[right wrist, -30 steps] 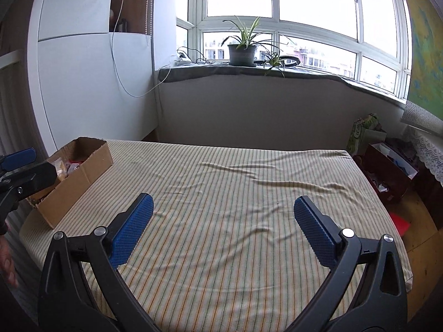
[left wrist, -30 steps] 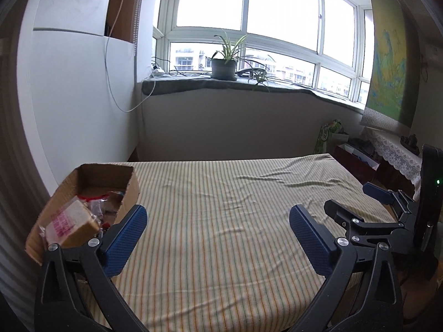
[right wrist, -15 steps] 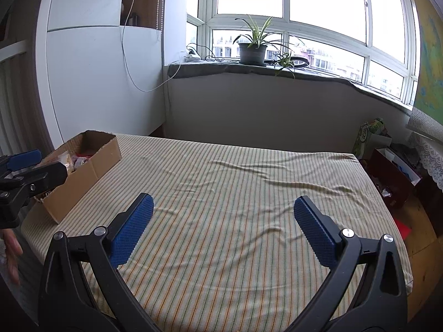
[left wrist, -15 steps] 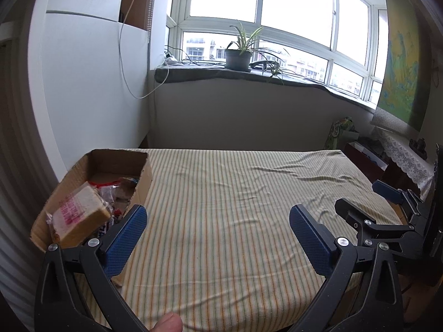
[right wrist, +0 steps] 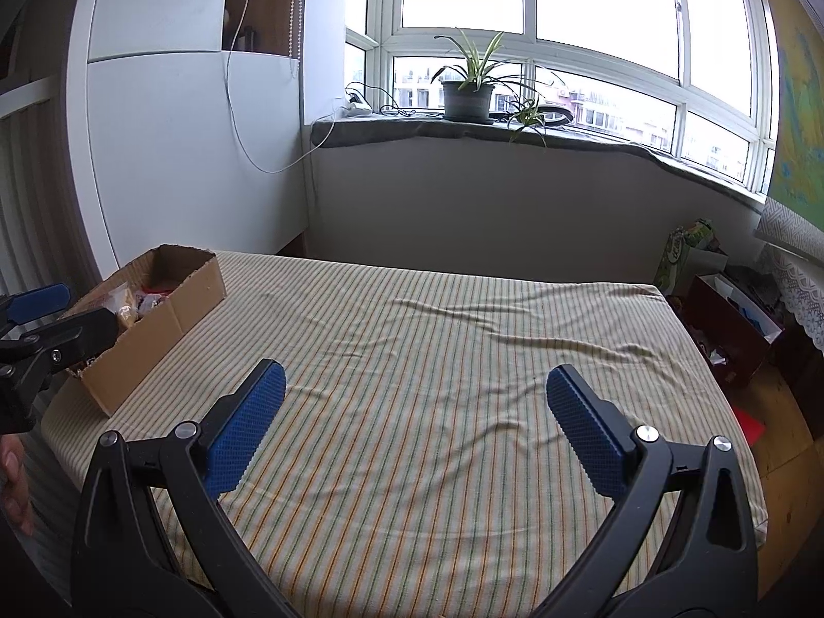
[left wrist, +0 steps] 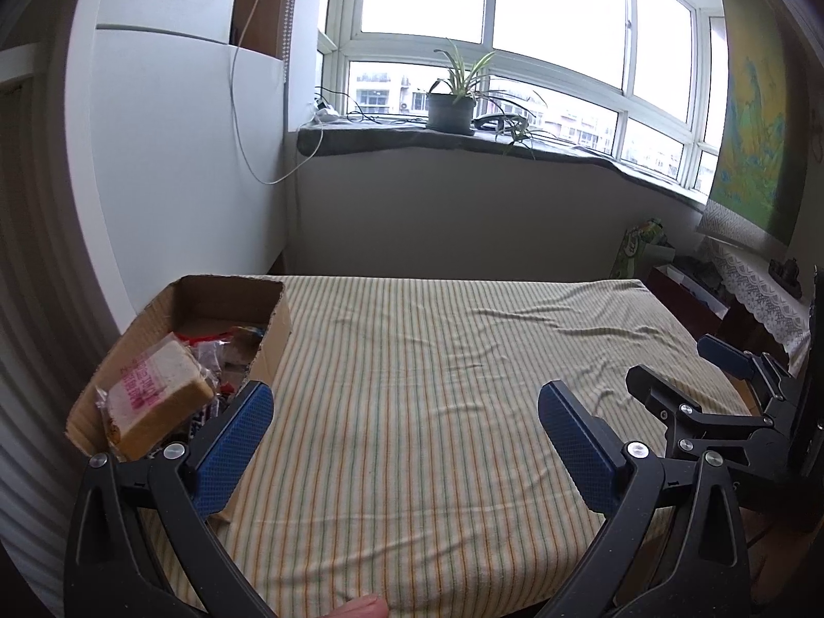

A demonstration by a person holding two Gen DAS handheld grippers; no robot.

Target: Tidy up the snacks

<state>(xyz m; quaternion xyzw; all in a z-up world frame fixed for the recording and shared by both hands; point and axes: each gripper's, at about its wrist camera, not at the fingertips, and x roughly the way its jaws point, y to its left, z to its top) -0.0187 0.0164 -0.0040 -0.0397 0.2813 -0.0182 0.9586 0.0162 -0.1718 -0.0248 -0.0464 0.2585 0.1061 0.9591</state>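
Observation:
A brown cardboard box (left wrist: 275,332) lies at the left edge of the striped bed (left wrist: 438,386); it holds several wrapped snacks, with a bagged slice of bread (left wrist: 154,396) on top at its near end. My left gripper (left wrist: 407,419) hangs open just right of the box's near end, nothing between its blue pads. In the right wrist view the same box (right wrist: 170,327) sits far left. My right gripper (right wrist: 414,407) is open over the middle of the bed (right wrist: 463,360), empty. Each gripper shows at the other view's edge: the right gripper (left wrist: 685,376) and the left gripper (right wrist: 51,316).
A white wardrobe (left wrist: 170,154) stands behind the box. A windowsill with a potted plant (left wrist: 453,103) runs along the far wall. Bags and a red box (right wrist: 731,324) stand on the floor right of the bed. A fingertip (left wrist: 360,607) shows at the bottom edge.
Both views have swung slightly left and pulled back, so the box and the bread slice sit more toward the centre. Both grippers stay open and empty.

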